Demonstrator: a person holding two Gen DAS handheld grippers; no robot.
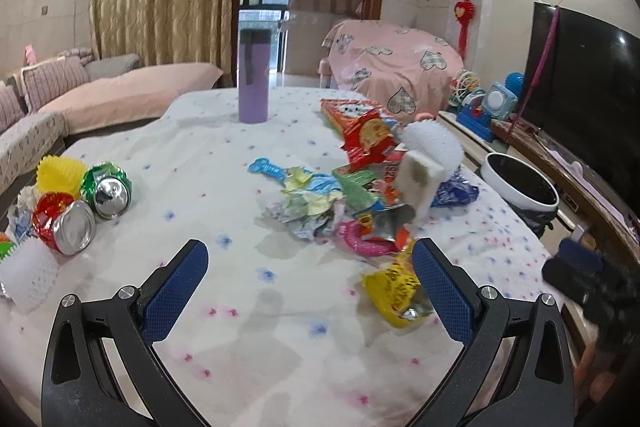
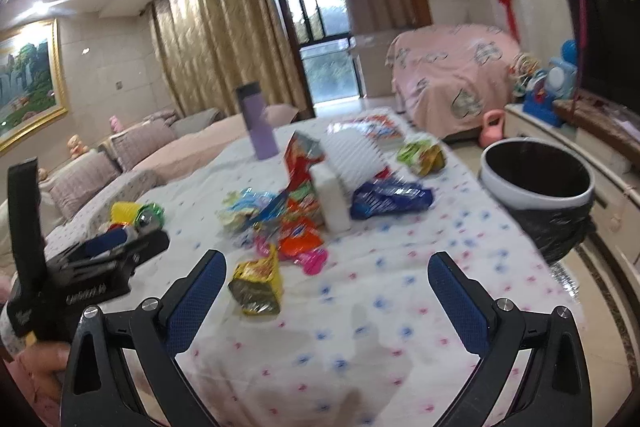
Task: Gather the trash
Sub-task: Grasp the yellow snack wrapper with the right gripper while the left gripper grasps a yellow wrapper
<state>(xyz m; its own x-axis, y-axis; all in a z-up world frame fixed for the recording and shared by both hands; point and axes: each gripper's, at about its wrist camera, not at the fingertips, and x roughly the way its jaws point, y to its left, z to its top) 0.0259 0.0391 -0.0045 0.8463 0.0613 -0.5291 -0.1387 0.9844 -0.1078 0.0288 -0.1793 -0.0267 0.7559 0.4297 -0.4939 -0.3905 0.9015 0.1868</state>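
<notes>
A heap of snack wrappers (image 1: 352,187) lies mid-table on the white dotted cloth (image 1: 224,187); it also shows in the right wrist view (image 2: 296,219). A yellow wrapper (image 1: 394,291) lies just inside my left gripper's right finger; it shows too in the right wrist view (image 2: 258,283). My left gripper (image 1: 310,287) is open and empty above the cloth. My right gripper (image 2: 326,291) is open and empty, right of the yellow wrapper. A bin with a black liner (image 2: 536,183) stands off the table's right edge, also in the left wrist view (image 1: 520,183).
A purple tumbler (image 1: 253,75) stands at the far side of the table. Crushed cans (image 1: 88,203) and foam nets (image 1: 28,275) lie at the left. A white foam block (image 1: 420,179) stands in the heap. A sofa lies left; a TV stands right.
</notes>
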